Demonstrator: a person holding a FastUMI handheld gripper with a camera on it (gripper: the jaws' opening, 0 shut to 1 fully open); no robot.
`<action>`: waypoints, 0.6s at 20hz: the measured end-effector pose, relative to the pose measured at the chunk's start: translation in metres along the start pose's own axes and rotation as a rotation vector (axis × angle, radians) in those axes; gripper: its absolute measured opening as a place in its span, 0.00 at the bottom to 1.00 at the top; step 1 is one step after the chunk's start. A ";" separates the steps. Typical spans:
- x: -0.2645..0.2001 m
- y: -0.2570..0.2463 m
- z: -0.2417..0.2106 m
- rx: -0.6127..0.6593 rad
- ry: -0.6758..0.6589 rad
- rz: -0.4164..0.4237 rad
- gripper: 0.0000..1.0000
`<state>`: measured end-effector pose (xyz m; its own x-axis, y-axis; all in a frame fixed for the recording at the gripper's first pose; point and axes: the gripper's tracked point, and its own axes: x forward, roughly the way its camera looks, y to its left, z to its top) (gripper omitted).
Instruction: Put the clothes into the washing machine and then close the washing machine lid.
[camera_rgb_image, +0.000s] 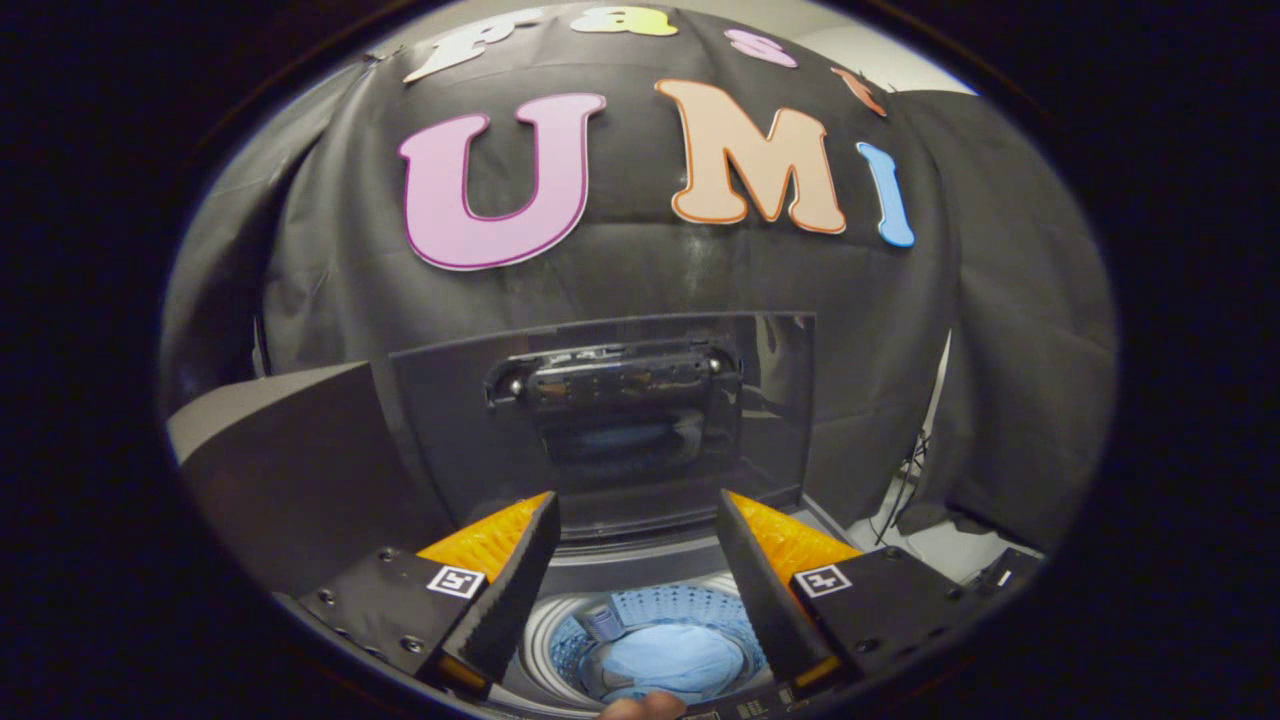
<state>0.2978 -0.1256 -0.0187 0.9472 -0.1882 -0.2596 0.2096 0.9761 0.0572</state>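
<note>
A: One garment, light blue clothes (672, 660), sits down in the drum (690, 610) of the washing machine (640, 570), seen between the gripper (637, 520) fingers and below them. Gripper is released, fingers spread wide, nothing between them.

B: Lid?

A: Lid (610, 420) stands upright just beyond the fingertips, leaning back toward the black cloth wall (1000, 330). Handle bar (615, 375) runs across its upper part. So the loading step looks done, the closing step not yet.

B: Risks?

A: Main one: the spread fingers straddle nothing, so a push on the smooth glossy lid face could slip off instead of tipping it forward. Hooking the top edge or the handle bar looks safer.

B: Anything else?

A: If the lid drops freely it could slam, or trap a finger (500, 590) over the drum opening. Also a fingertip of a person's hand (645, 706) shows at the near rim; it would be in the lid's path. Can't tell whether any cloth hangs over the rim, too little of it visible.
</note>
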 end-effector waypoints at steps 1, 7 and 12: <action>-0.003 -0.001 0.006 -0.018 -0.005 -0.007 0.96; -0.016 -0.010 0.070 -0.131 -0.078 -0.071 0.97; -0.015 -0.008 0.136 -0.214 -0.183 -0.084 0.97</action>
<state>0.3151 -0.1456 0.1154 0.9609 -0.2664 -0.0760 0.2511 0.9534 -0.1670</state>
